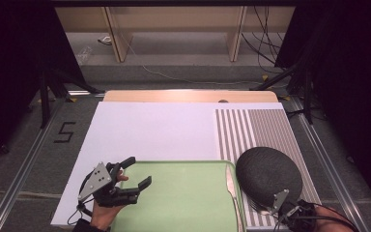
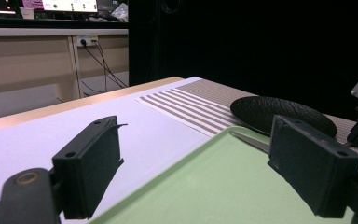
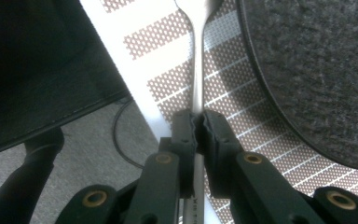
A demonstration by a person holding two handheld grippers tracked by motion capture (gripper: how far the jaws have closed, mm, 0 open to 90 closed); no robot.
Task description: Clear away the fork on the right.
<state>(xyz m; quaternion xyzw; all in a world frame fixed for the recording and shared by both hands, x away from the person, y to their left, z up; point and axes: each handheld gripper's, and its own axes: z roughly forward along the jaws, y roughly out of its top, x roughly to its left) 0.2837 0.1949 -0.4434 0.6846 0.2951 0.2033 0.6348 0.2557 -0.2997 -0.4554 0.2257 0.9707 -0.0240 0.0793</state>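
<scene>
Green tray (image 1: 183, 203) is sitting bare, knife (image 1: 230, 182) on its rim; right tool (image 3: 198, 122) is pinching a fork (image 3: 196, 70) by the plate (image 1: 268, 175), left tool (image 1: 134, 173) is hanging open over the counter (image 1: 149, 130).

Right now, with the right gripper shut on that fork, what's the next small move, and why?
Probably a short straight lift. The right gripper is clamped on the fork handle, and the fork lies low over the striped placemat, close beside the dark plate. Raising it first should clear the plate's rim before any sideways carry. The left gripper hangs open over the green tray.
</scene>
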